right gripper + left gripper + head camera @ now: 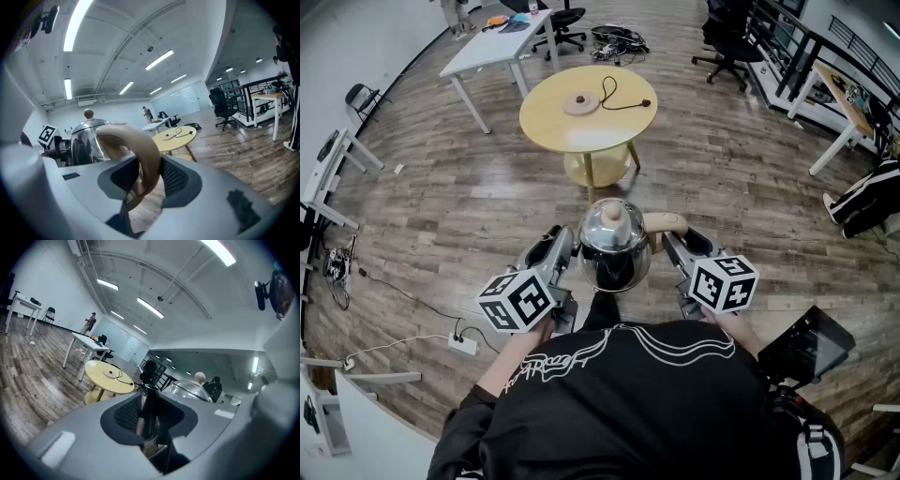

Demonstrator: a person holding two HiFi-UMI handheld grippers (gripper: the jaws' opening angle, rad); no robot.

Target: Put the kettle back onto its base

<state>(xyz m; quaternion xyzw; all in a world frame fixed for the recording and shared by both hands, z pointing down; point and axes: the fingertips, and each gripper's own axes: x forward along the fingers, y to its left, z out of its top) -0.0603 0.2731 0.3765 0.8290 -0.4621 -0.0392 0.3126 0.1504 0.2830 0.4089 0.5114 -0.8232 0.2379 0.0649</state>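
Note:
A shiny steel kettle (614,248) with a beige knob and beige handle (666,223) hangs in the air in front of me, over the wood floor. My left gripper (570,246) is shut on the dark spout (150,411) on the kettle's left side. My right gripper (670,242) is shut on the beige handle (140,150). The round kettle base (581,103) with its black cord lies on the yellow round table (609,131) further ahead. The same table (101,376) shows in the left gripper view, and the table (180,136) also appears beyond the handle in the right gripper view.
A white desk (492,47) and black office chairs (567,28) stand beyond the table. More desks (834,103) line the right side. A power strip (461,343) and cables lie on the floor at my left. A person (89,323) stands far off.

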